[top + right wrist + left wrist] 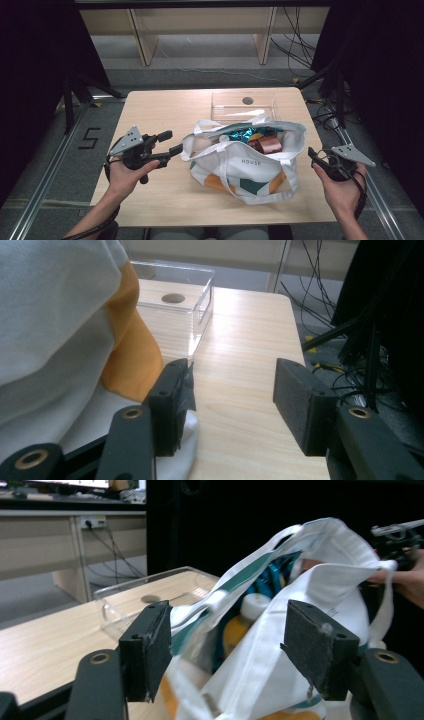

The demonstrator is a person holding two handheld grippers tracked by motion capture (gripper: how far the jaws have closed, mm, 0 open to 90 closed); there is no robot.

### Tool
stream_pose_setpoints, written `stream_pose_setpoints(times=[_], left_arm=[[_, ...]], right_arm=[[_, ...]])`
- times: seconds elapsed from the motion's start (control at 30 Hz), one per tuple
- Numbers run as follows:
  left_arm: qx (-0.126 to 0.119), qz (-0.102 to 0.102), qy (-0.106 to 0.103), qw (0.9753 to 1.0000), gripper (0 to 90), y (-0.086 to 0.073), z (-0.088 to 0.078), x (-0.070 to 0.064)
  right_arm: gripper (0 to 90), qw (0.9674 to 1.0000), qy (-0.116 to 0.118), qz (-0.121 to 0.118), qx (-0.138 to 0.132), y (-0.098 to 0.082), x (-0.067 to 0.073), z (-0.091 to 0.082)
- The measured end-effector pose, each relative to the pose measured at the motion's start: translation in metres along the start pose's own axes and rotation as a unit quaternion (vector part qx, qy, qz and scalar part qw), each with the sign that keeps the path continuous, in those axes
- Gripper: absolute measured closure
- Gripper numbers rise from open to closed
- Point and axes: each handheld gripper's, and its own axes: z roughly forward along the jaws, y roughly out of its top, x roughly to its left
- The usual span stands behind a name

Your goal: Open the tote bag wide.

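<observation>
High view: tote bag (247, 165) lying near the middle of the tabletop (160, 110), mouth gaping upward and toward the far edge, long axis running left to right between the two hands. Left claw (170, 144) right at the bag's left rim, jaws spread on either side of the white fabric, not pinching it as far as can be told. Right claw (316, 159) just off the bag's right end, jaws apart, nothing between them. Left claw nearer to the bag, so probably the one to take the rim first. Inside the bag: a blue shiny packet (246, 133), a brown packet (268, 145), a white-capped bottle (224, 138). Beyond the bag, a clear plastic box (220, 100), holding nothing that can be seen. Left gripper view: bag (325, 595) rim rising between the spread pads (152, 650), cloth close to both yet unsqueezed; bottle (250, 610) with orange contents and blue packet (272, 575) inside. Right gripper view: bag (55, 325) wall pressing in from the left, against the left pad (172, 400); bare tabletop (240, 370) between the open jaws; clear box (197, 305) behind the bag
</observation>
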Motion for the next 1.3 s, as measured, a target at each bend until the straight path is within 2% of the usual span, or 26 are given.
stream_pose_setpoints(times=[0.1, 0.17, 0.2, 0.27, 0.33, 0.43, 0.47, 0.5, 0.53, 0.57, 0.6, 0.63, 0.67, 0.73, 0.77, 0.8, 0.83, 0.93, 0.97, 1.0, 1.03, 1.1, 1.2, 1.23, 1.27, 1.3], left_arm=[[0.003, 0.011, -0.009, 0.9999, 35.7, 0.003, 0.004, -0.007], [0.005, 0.016, -0.02, 0.9997, 35.8, 0.005, 0.008, -0.014], [0.008, 0.021, -0.027, 0.9994, 35.8, 0.006, 0.011, -0.018], [0.011, 0.027, -0.038, 0.9988, 36.0, 0.008, 0.017, -0.024], [0.019, 0.044, -0.049, 0.9976, 37.2, 0.01, 0.024, -0.03], [0.028, 0.065, -0.061, 0.9956, 38.7, 0.014, 0.037, -0.039], [0.032, 0.075, -0.067, 0.9944, 39.7, 0.015, 0.042, -0.042], [0.036, 0.088, -0.075, 0.9926, 41.1, 0.016, 0.047, -0.045], [0.039, 0.095, -0.082, 0.9914, 41.1, 0.017, 0.053, -0.049], [0.046, 0.108, -0.089, 0.9891, 41.8, 0.017, 0.058, -0.052], [0.053, 0.12, -0.095, 0.9869, 42.1, 0.017, 0.065, -0.056], [0.065, 0.141, -0.096, 0.9833, 42.5, 0.02, 0.074, -0.059], [0.065, 0.141, -0.096, 0.9833, 43.2, 0.02, 0.074, -0.059], [0.072, 0.154, -0.095, 0.9809, 45.9, 0.022, 0.086, -0.06], [0.078, 0.156, -0.096, 0.98, 46.6, 0.022, 0.091, -0.06], [0.085, 0.162, -0.096, 0.9785, 47.4, 0.022, 0.097, -0.06], [0.091, 0.166, -0.096, 0.9773, 47.4, 0.022, 0.102, -0.059], [0.098, 0.166, -0.095, 0.9766, 50.2, 0.02, 0.113, -0.058], [0.101, 0.169, -0.095, 0.9758, 50.4, 0.02, 0.116, -0.058], [0.103, 0.169, -0.094, 0.9757, 51.8, 0.02, 0.119, -0.058], [0.106, 0.169, -0.094, 0.9754, 51.8, 0.02, 0.121, -0.058], [0.116, 0.178, -0.095, 0.9726, 52.6, 0.019, 0.127, -0.058], [0.126, 0.185, -0.093, 0.9702, 56.5, 0.018, 0.133, -0.058], [0.13, 0.193, -0.091, 0.9684, 63.8, 0.017, 0.135, -0.058], [0.133, 0.2, -0.086, 0.9668, 63.8, 0.017, 0.136, -0.059], [0.136, 0.206, -0.079, 0.9659, 68.6, 0.017, 0.136, -0.059]], right_arm=[[49.2, 1.0, 0.004, -0.004, -0.002, 0.0, -0.002, 0.001], [49.2, 0.9999, 0.0, 0.016, 0.001, -0.002, 0.0, 0.002], [49.2, 0.9999, -0.003, 0.01, 0.012, -0.001, -0.001, 0.001], [49.3, 0.9999, -0.003, 0.006, 0.008, -0.002, -0.001, 0.002], [49.5, 0.9999, -0.002, -0.011, 0.004, 0.0, -0.003, 0.003], [49.6, 0.9999, -0.002, -0.011, 0.002, 0.001, 0.0, 0.002], [49.7, 0.9999, -0.002, -0.013, 0.001, 0.001, 0.0, 0.002], [49.7, 0.9999, 0.0, 0.008, 0.008, 0.001, 0.004, 0.001], [49.7, 0.9999, 0.0, 0.008, 0.008, 0.001, 0.004, 0.001], [49.7, 1.0, 0.0, 0.003, 0.002, 0.0, 0.004, 0.002], [49.8, 1.0, 0.001, 0.002, 0.006, 0.0, 0.004, 0.001], [49.7, 1.0, 0.002, 0.009, 0.002, -0.001, 0.006, 0.003], [49.7, 1.0, 0.002, 0.009, 0.002, -0.001, 0.006, 0.003], [49.8, 0.9999, 0.01, -0.009, 0.007, -0.002, 0.003, 0.004], [49.8, 0.9998, 0.011, -0.009, 0.016, -0.001, 0.003, 0.004], [49.8, 0.9998, 0.012, -0.012, 0.014, -0.001, 0.002, 0.004], [49.8, 0.9998, 0.012, -0.012, 0.014, -0.001, 0.002, 0.004], [49.8, 0.9998, 0.011, -0.012, 0.01, -0.001, 0.003, 0.004], [49.8, 0.9998, 0.016, -0.007, 0.014, -0.001, 0.003, 0.004], [49.8, 0.9997, 0.008, 0.007, 0.021, -0.001, 0.005, 0.003], [49.8, 0.9997, 0.008, 0.007, 0.021, -0.001, 0.005, 0.003], [49.8, 0.9997, 0.009, 0.007, 0.02, -0.001, 0.005, 0.003], [49.7, 0.9997, 0.011, 0.007, 0.02, -0.002, 0.005, 0.002], [49.7, 0.9997, 0.011, 0.007, 0.02, -0.002, 0.005, 0.003], [49.7, 0.9997, 0.011, 0.007, 0.02, -0.002, 0.005, 0.003], [49.8, 0.9997, 0.011, 0.007, 0.019, -0.002, 0.005, 0.003]])
